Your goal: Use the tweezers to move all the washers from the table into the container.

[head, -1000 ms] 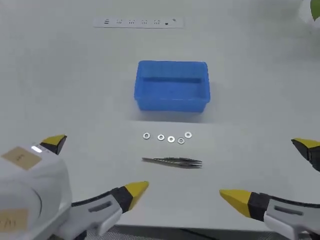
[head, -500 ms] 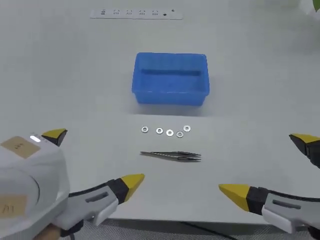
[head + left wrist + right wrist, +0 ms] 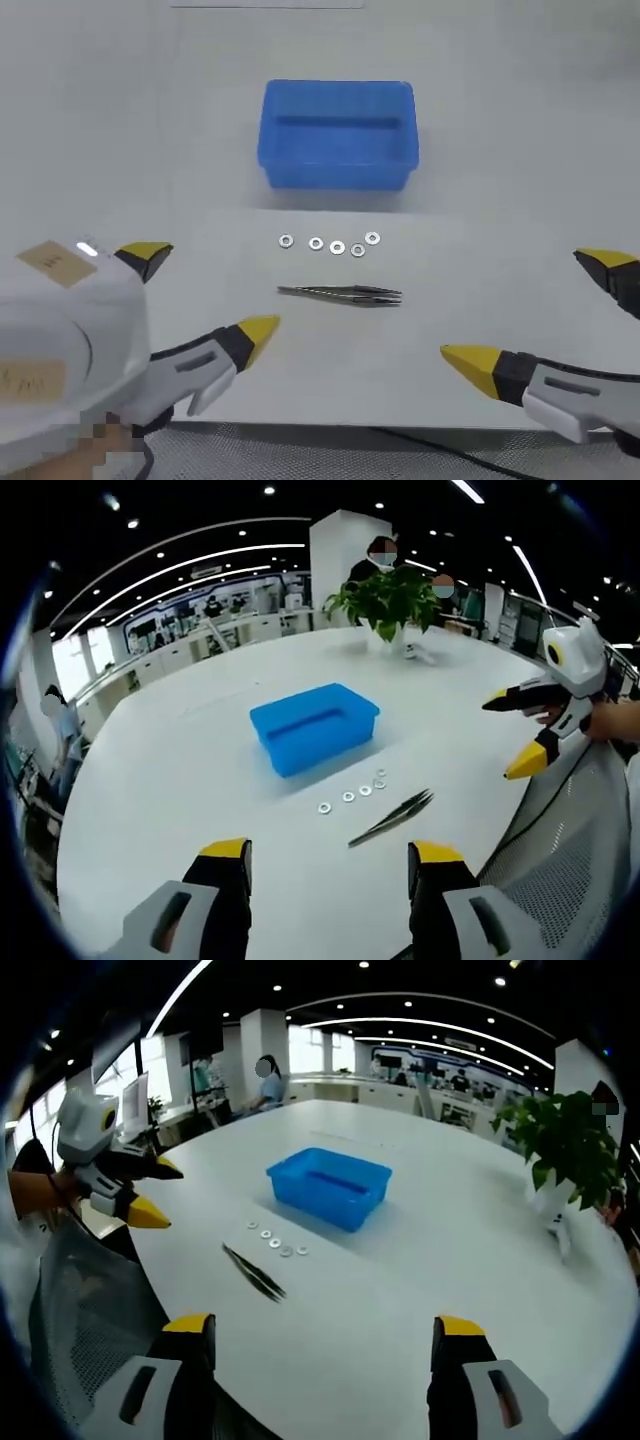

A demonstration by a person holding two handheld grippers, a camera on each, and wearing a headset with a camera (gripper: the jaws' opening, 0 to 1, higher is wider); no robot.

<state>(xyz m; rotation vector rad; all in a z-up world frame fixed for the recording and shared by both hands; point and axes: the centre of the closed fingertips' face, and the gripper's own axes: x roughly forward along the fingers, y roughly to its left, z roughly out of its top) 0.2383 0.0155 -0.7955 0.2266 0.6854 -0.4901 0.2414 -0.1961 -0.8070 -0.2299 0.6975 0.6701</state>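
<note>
The left gripper (image 3: 205, 290) and right gripper (image 3: 527, 307) both gape wide, holding nothing, above the white table's (image 3: 500, 200) near edge. The tweezers (image 3: 340, 293) lie flat between them, well apart from either. Just beyond sit five washers (image 3: 330, 243), then the blue container (image 3: 337, 135).

An open-plan office: long ceiling lights (image 3: 190, 995), a white pillar (image 3: 335, 550), a potted plant (image 3: 390, 598), and rows of desks (image 3: 230, 632) with people at them.
</note>
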